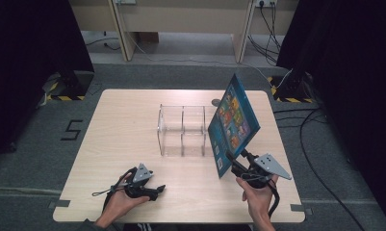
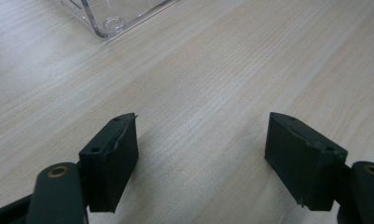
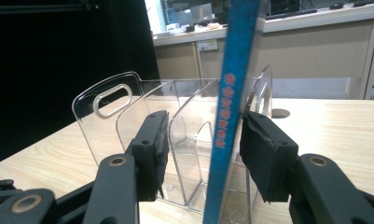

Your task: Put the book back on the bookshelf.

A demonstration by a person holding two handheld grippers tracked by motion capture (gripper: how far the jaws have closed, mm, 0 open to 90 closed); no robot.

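Blue book [image 1: 234,122] stands tilted on its edge on the wooden table [image 1: 128,139], just beside the clear plastic rack [image 1: 182,130]. It sits between the jaws of the right gripper [image 1: 235,162], which are apart, with one pad at its side and a gap at the other. Left gripper [image 1: 154,190] rests low over the bare table, jaws wide and holding nothing.

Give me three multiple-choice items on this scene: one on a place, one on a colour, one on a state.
1. The book stands:
A) in a drawer
B) between the jaws of the right claw
C) on the floor

2. Its spine is:
A) red
B) green
C) blue

3. The left claw is:
A) open and empty
B) shut on the book
C) shut on a cup

Answers:
1 B, the jaws flank the spine.
2 C, it shows blue in the right gripper view.
3 A, bare wood lies between its jaws.
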